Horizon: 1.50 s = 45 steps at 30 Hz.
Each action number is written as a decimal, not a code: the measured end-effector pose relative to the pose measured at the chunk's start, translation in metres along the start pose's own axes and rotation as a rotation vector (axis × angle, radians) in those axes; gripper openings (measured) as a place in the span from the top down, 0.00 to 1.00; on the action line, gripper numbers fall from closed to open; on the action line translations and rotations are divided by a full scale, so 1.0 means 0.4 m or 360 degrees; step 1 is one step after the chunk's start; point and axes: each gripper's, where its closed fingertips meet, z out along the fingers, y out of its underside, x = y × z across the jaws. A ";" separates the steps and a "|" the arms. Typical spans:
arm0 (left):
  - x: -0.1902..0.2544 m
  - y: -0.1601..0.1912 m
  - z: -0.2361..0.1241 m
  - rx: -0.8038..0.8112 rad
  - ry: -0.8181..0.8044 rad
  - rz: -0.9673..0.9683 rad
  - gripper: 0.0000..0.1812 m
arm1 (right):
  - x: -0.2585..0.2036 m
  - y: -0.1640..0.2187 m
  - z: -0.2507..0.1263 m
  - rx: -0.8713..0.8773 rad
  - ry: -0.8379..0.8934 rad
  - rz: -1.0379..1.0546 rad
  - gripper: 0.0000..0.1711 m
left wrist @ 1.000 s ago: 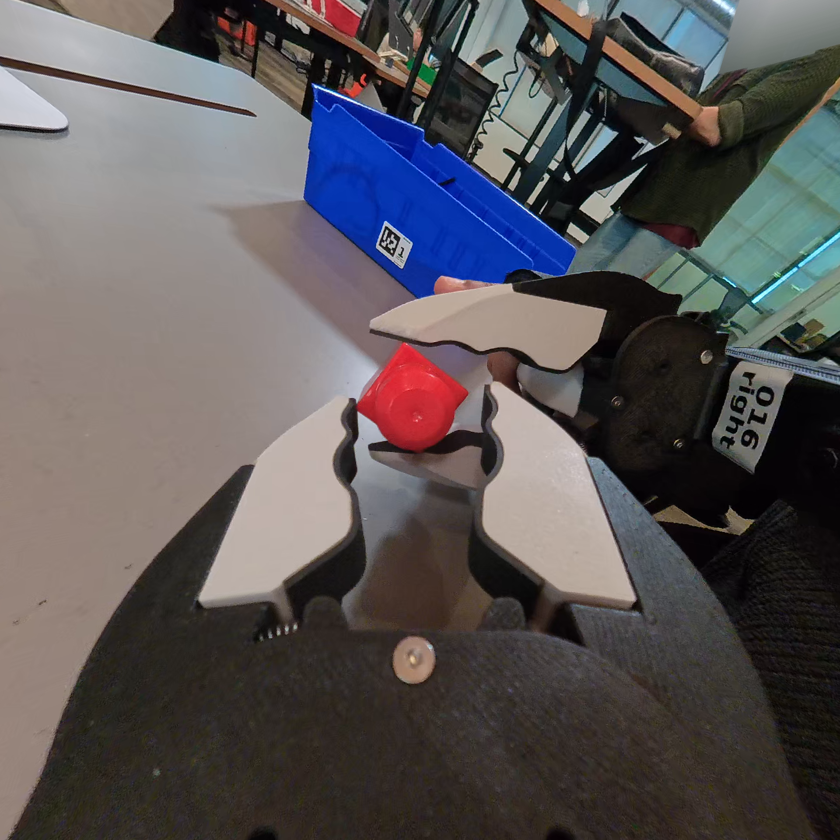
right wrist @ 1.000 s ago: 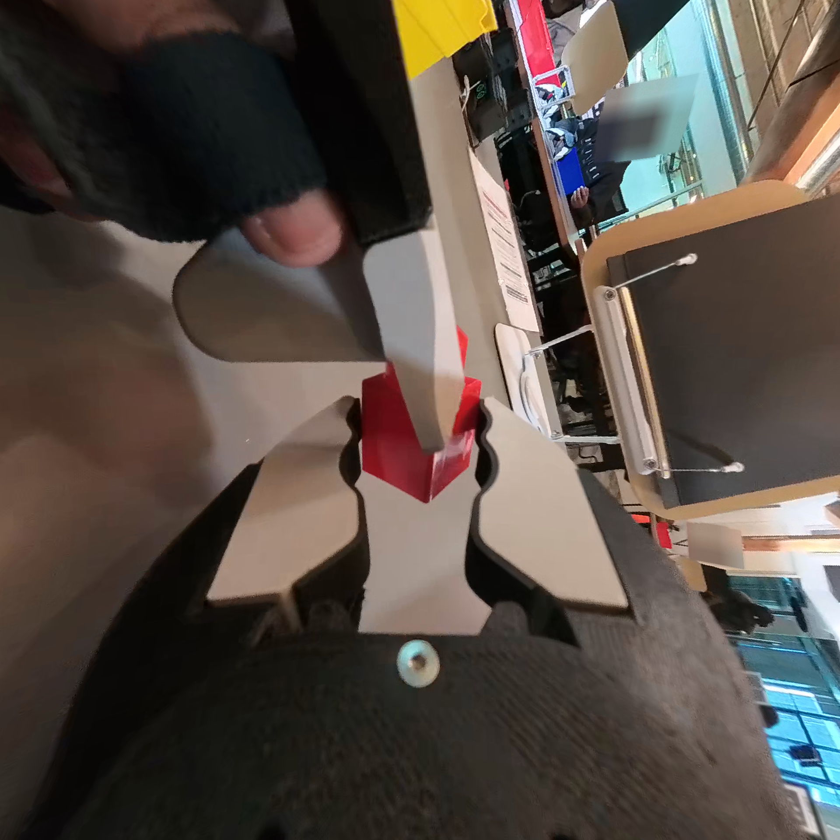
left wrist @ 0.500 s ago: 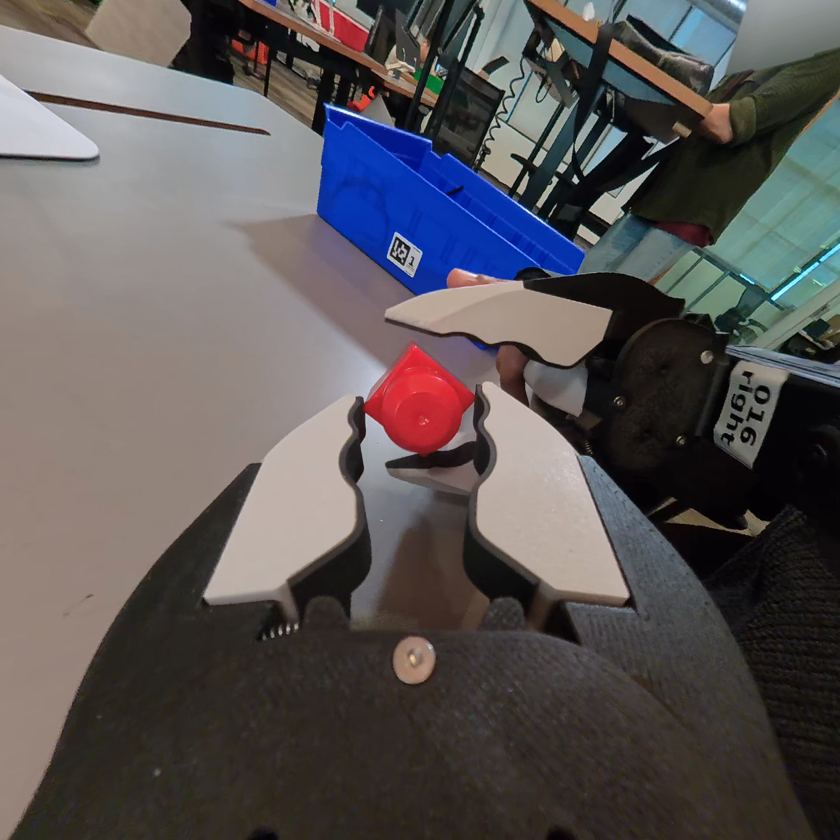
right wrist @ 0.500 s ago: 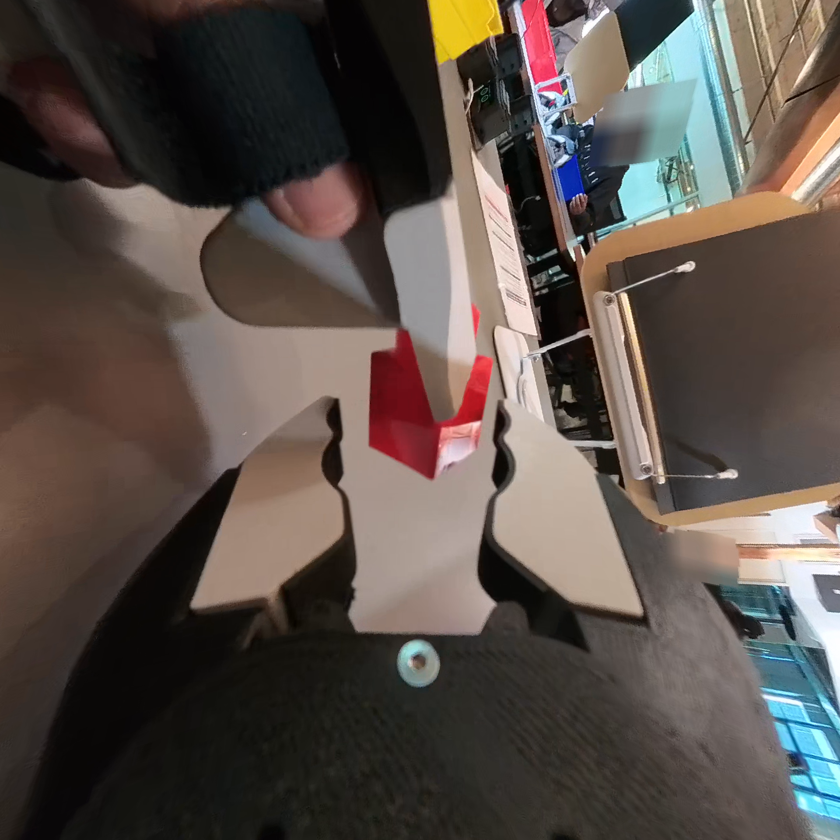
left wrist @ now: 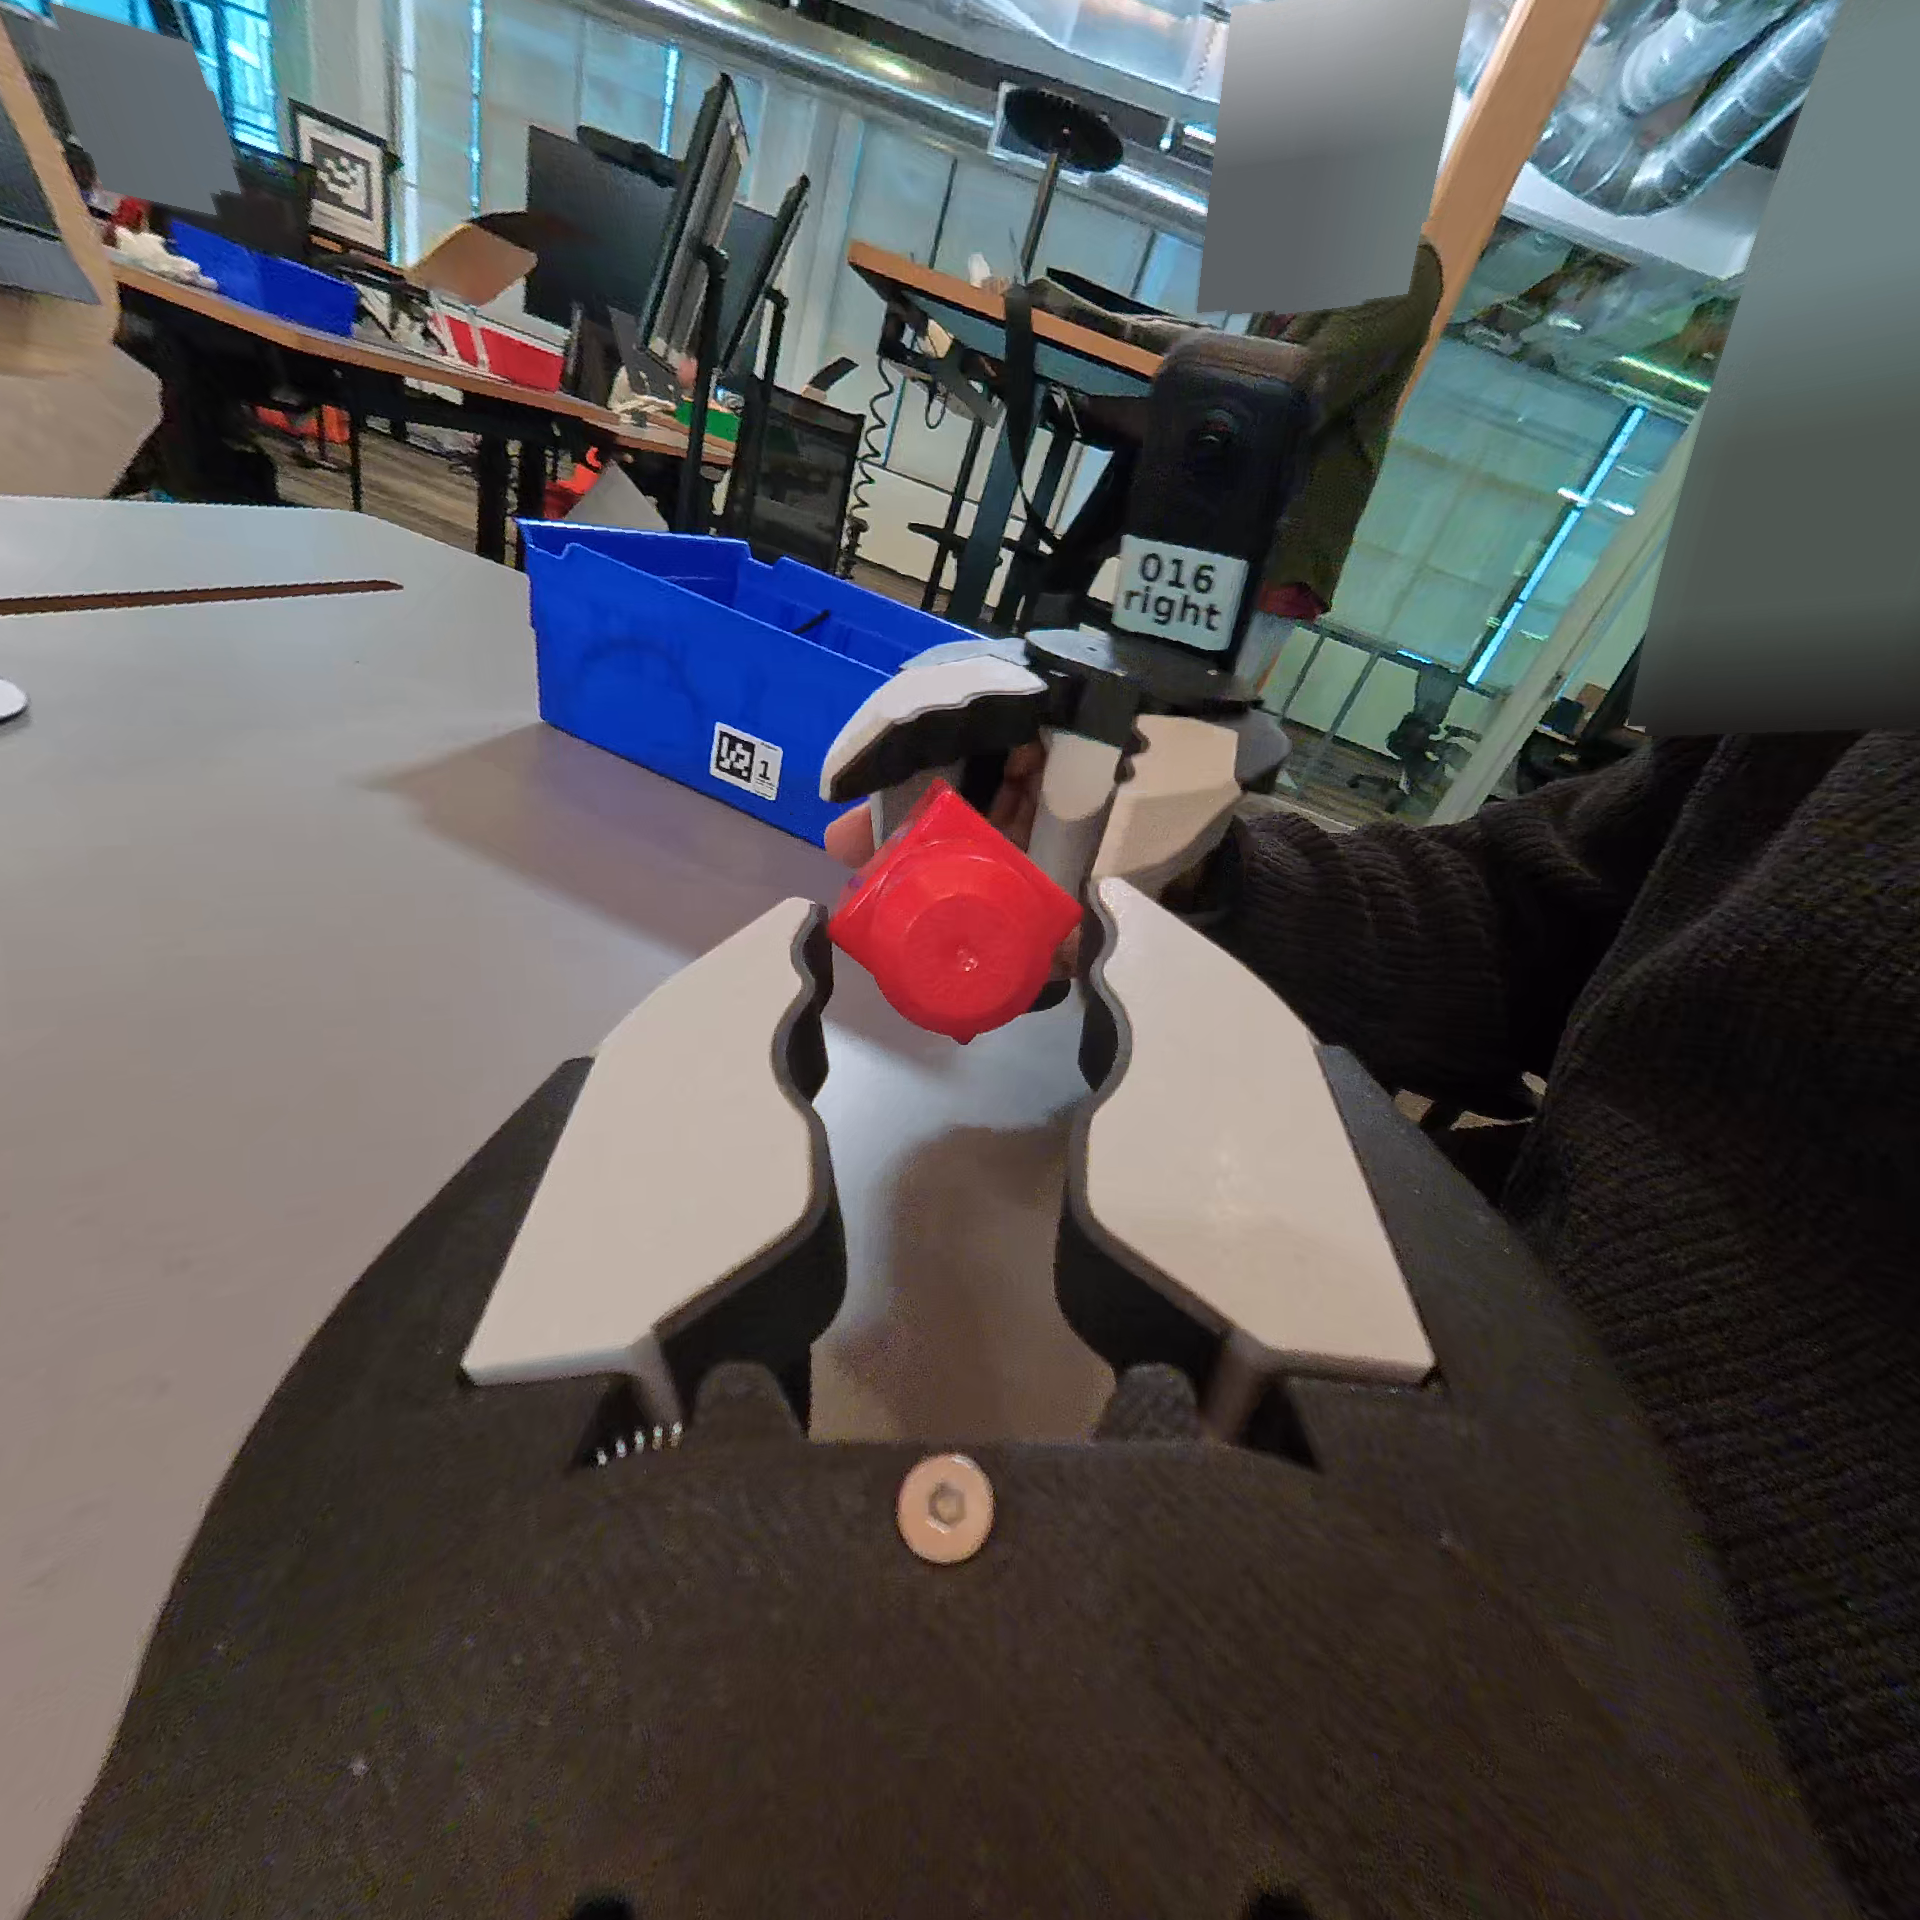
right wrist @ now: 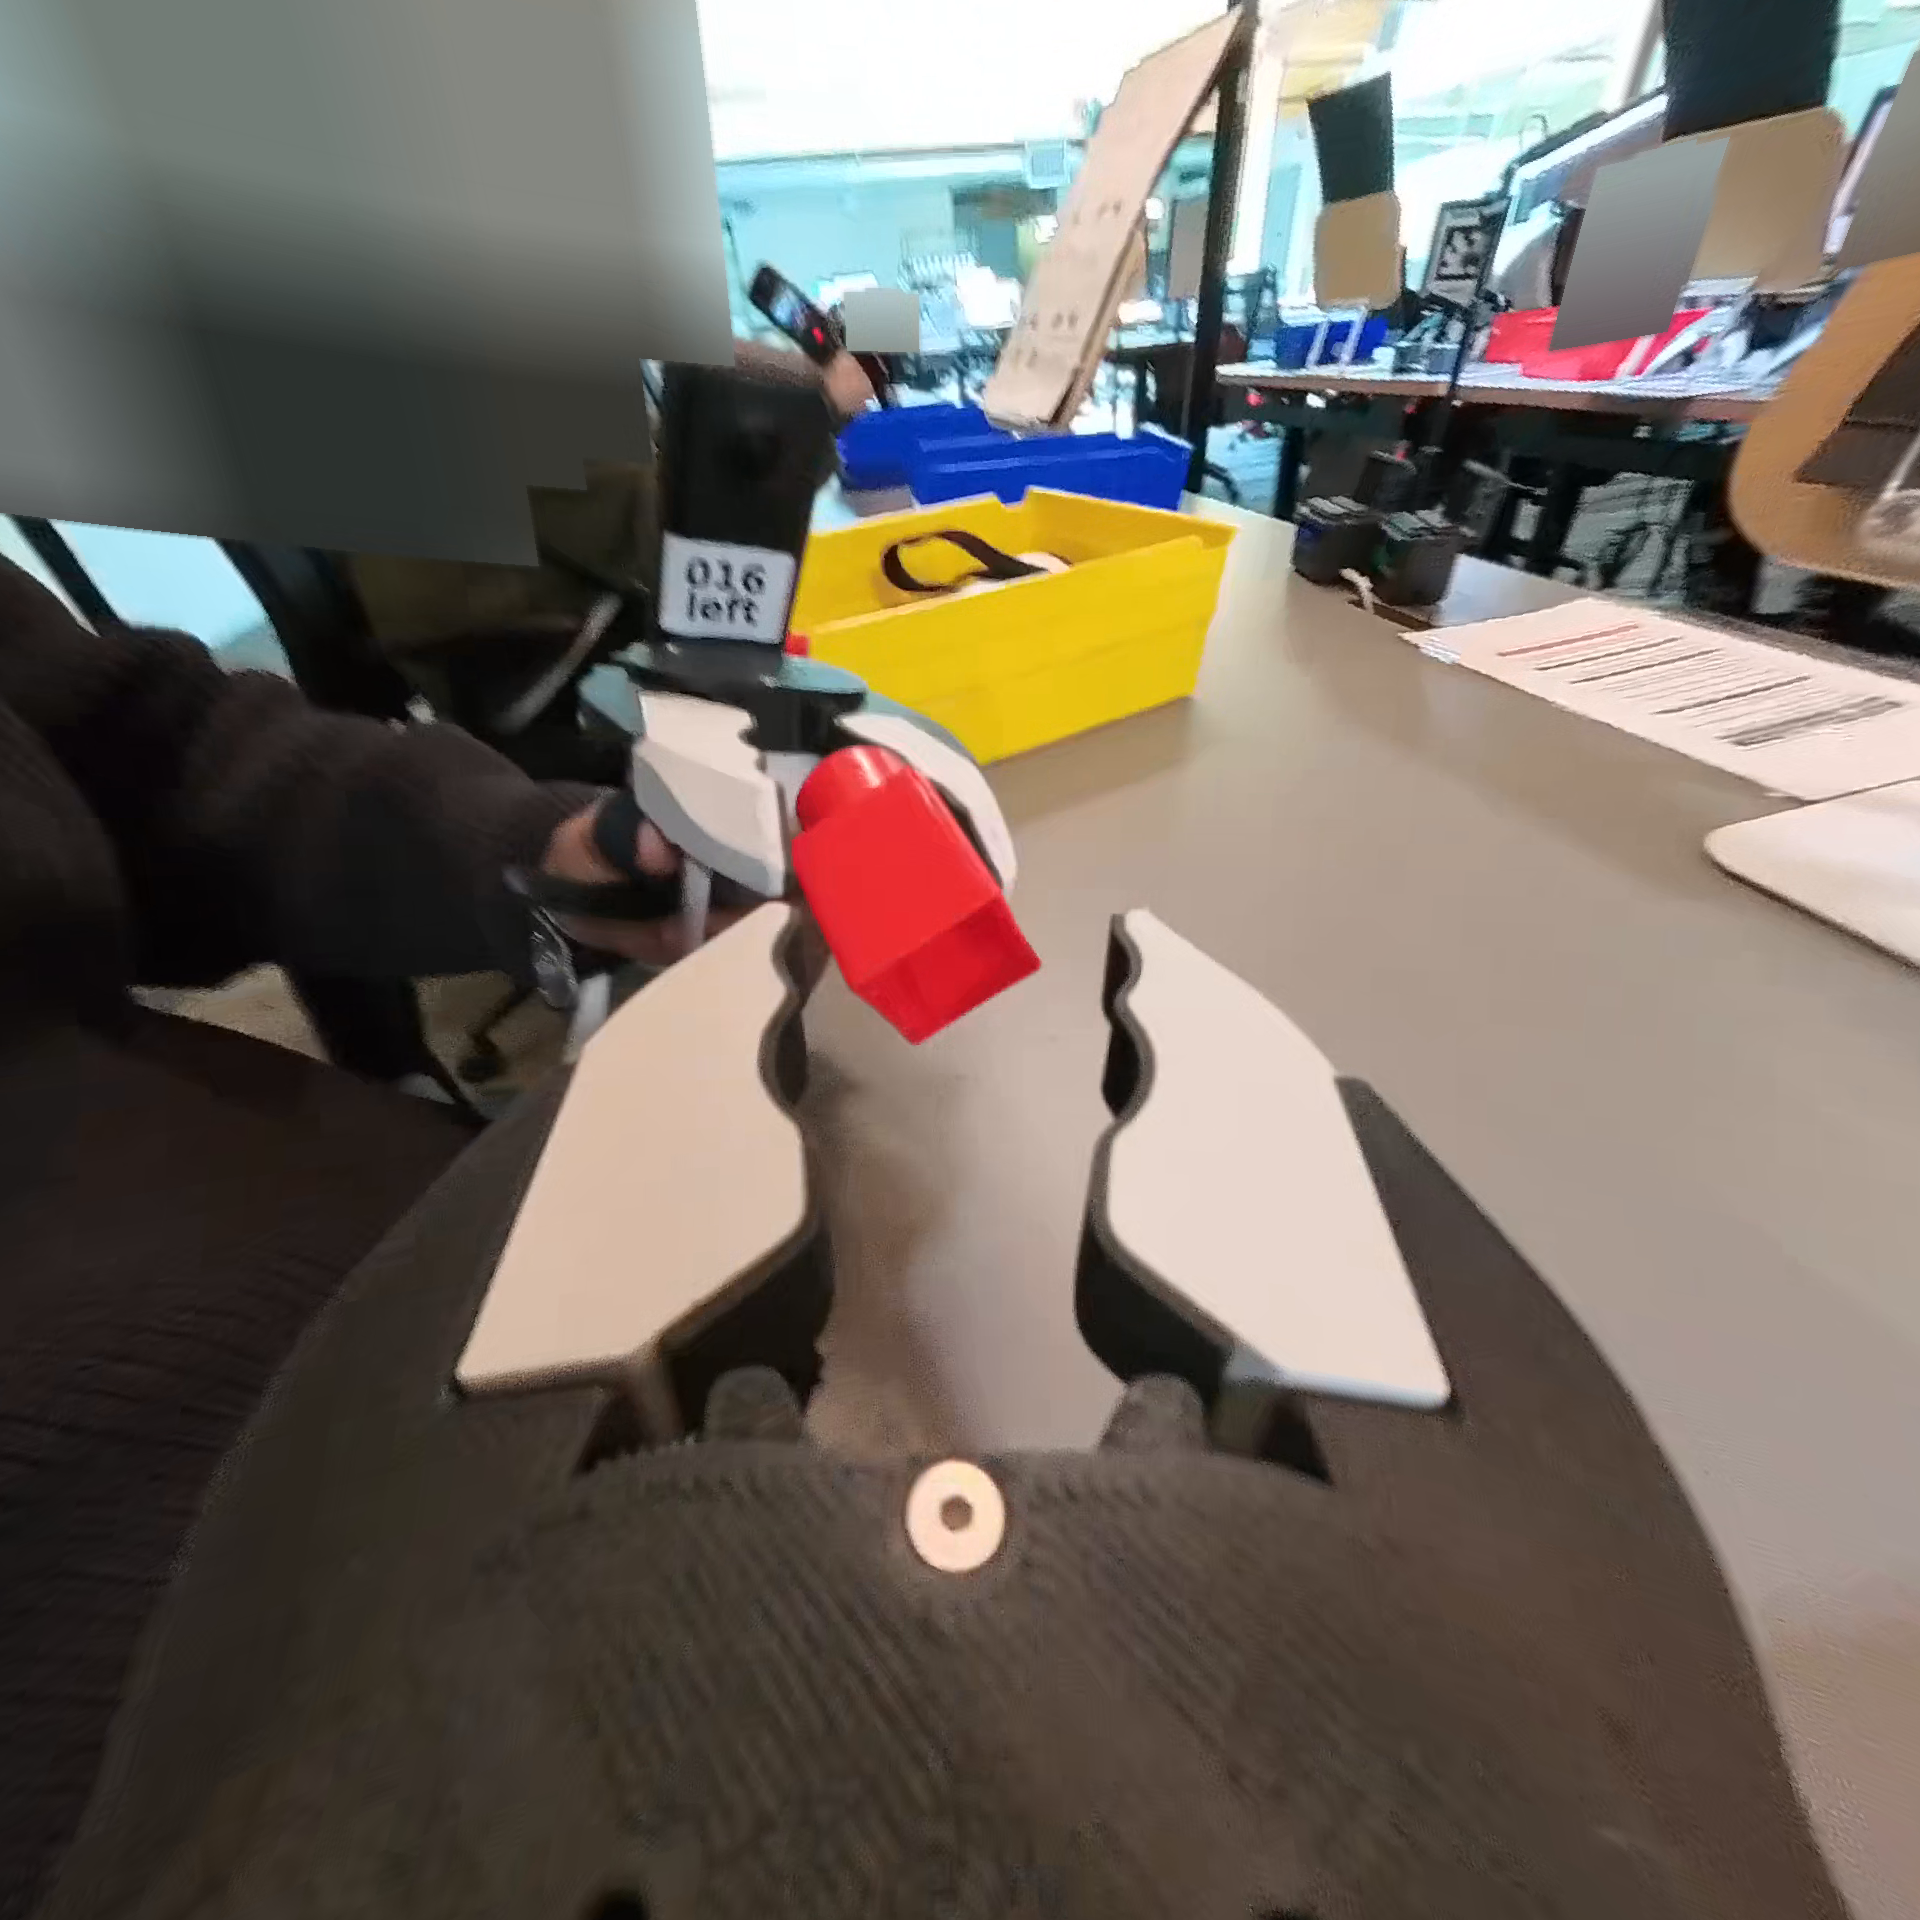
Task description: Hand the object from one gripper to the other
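The left gripper point(left wrist: 956, 935), at the centre of the left wrist view, is clenched on a red block point(left wrist: 951, 920), its two grey fingers point(left wrist: 686, 1122) pressing the block's sides at the tips. The block's round stud end faces that camera. Just behind the block, upper right of centre, stands the right gripper point(left wrist: 997, 790), upright, apart from the block.

In the right wrist view, the right gripper point(right wrist: 956, 945) fills the lower frame with its fingers point(right wrist: 1236, 1164) spread and nothing between them: released. The block point(right wrist: 904, 883) hangs left of centre above the table point(right wrist: 1455, 935), its hollow square end pointing toward this camera, held at the far end by the left gripper point(right wrist: 831, 800). A hand point(right wrist: 613, 862) in a dark sleeve grips that tool at the left edge.

A blue bin point(left wrist: 686, 655) sits on the table point(left wrist: 260, 831) at mid-left of the left view. A yellow bin point(right wrist: 1018, 613) sits upper centre of the right view, papers point(right wrist: 1683, 686) at right.
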 end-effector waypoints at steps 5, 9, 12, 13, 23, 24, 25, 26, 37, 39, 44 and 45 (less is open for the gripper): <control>0.031 -0.017 -0.002 0.0074 0.0128 -0.0014 0.73 | -0.049 -0.025 -0.003 0.0130 -0.0258 0.0182 0.66; 0.054 -0.036 -0.010 0.0148 0.0179 0.0077 0.74 | -0.044 -0.031 -0.007 0.0182 -0.0352 0.0414 0.62; 0.069 -0.036 -0.007 0.0159 0.0174 0.0174 0.74 | -0.049 -0.037 -0.012 0.0199 -0.0398 0.0433 0.63; 0.074 -0.035 -0.005 0.0156 0.0177 0.0195 0.74 | -0.056 -0.036 -0.011 0.0191 -0.0411 0.0413 0.63; 0.086 -0.034 0.000 0.0161 0.0197 0.0218 0.74 | -0.080 -0.039 -0.010 0.0189 -0.0451 0.0323 0.66; 0.085 -0.035 0.000 0.0166 0.0199 0.0207 0.74 | -0.081 -0.041 -0.011 0.0196 -0.0459 0.0328 0.66; 0.085 -0.036 0.000 0.0170 0.0203 0.0197 0.74 | -0.081 -0.041 -0.011 0.0198 -0.0462 0.0331 0.65; 0.085 -0.036 0.000 0.0171 0.0209 0.0188 0.74 | -0.082 -0.041 -0.011 0.0200 -0.0464 0.0330 0.65; 0.091 -0.029 0.006 0.0158 0.0223 0.0165 0.74 | -0.078 -0.050 -0.015 0.0238 -0.0452 0.0336 0.75; 0.090 -0.031 0.005 0.0165 0.0222 0.0157 0.74 | -0.078 -0.046 -0.013 0.0224 -0.0452 0.0341 0.75; 0.084 -0.021 0.011 0.0138 0.0200 0.0139 0.74 | -0.068 -0.052 -0.017 0.0246 -0.0429 0.0360 0.76; 0.081 -0.020 0.012 0.0135 0.0194 0.0125 0.73 | -0.065 -0.053 -0.018 0.0251 -0.0423 0.0363 0.76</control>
